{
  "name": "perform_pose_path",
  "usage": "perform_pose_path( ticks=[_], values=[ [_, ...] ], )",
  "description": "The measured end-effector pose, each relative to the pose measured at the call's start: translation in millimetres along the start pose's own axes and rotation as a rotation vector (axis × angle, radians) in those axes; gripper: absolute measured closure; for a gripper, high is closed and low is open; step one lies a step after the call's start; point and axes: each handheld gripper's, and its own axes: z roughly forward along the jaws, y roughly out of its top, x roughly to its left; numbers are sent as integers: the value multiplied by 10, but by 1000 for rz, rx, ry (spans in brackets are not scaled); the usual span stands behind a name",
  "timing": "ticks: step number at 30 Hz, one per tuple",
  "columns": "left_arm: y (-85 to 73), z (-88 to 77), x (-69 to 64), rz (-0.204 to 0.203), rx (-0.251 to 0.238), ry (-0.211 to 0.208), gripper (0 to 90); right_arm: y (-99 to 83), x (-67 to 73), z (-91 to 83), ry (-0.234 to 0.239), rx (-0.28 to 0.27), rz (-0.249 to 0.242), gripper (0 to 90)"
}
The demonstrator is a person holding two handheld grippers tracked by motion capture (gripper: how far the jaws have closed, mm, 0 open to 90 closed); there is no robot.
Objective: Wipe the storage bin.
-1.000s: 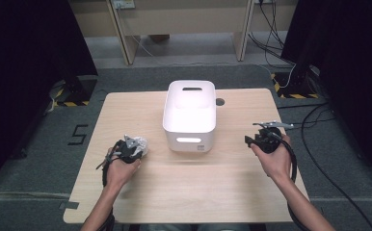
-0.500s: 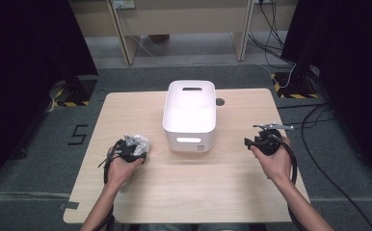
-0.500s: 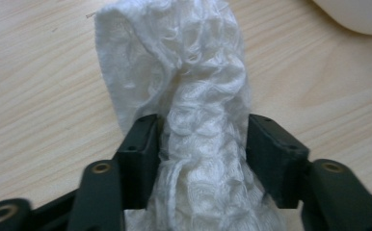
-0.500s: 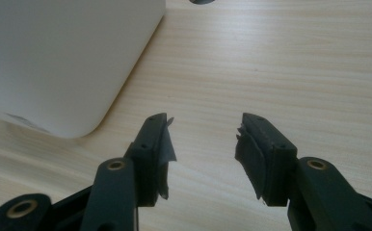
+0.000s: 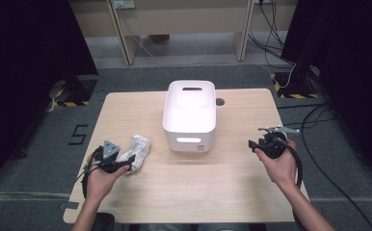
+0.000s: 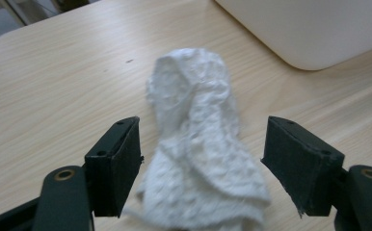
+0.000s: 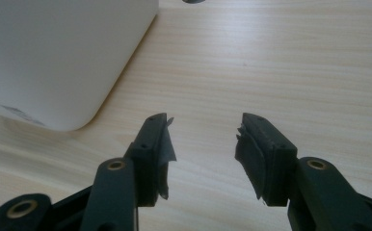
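Letting go, your left gripper (image 6: 201, 163) has just spread its jaws wide; the white cloth (image 6: 201, 139) lies loose between them, no pad pressing it. You've likely set it down, so a regrip comes next. It rests on the table (image 5: 232, 192), its long axis running from 7 toward 1 o'clock, at 9 o'clock of the white bin (image 5: 190, 115). Your right gripper (image 7: 203, 144) holds nothing, jaws apart.

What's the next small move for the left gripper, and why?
Probably draw the left gripper back off the crumpled white cloth. Its jaws have just been opening; the cloth lies between them on the table, and the pads seem clear of it.
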Motion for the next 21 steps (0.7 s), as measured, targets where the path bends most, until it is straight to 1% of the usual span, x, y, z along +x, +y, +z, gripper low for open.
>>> perform_pose_path(
  ticks=[1,2,3,4,5,7,9,11,12,14,17,19,21],
  values=[
    [-58,-51,60,-24,-13,22,281,-16,-5,-12,-1,-1,1,536],
    [-97,-80,96,-39,-25,35,282,-35,-17,-30,-2,-1,-1,535],
    [-97,-80,96,-39,-25,35,282,-47,-24,-45,-3,0,0,535],
    [-211,-147,189,-83,-46,70,282,-68,-38,-62,-4,-5,0,534],
    [-285,-179,237,-110,-51,88,282,-80,-47,-77,-5,-3,3,533],
    [-397,-205,293,-142,-63,102,285,-118,-75,-106,-11,-2,10,531],
    [-529,-208,339,-188,-81,101,287,-160,-101,-132,-15,2,18,531],
    [-601,-191,352,-205,-99,89,285,-202,-117,-155,-16,3,26,530],
    [-617,-185,354,-202,-104,85,285,-225,-120,-168,-14,6,30,529],
    [-645,-179,341,-196,-119,93,285,-241,-127,-180,-17,2,31,527],
    [-656,-172,298,-172,-145,89,285,-244,-136,-175,-23,0,42,522],
    [-652,-163,275,-136,-144,108,287,-253,-128,-146,-21,6,39,522],
    [-650,-140,255,-133,-141,104,288,-259,-113,-118,-17,14,32,520]
  ],
)
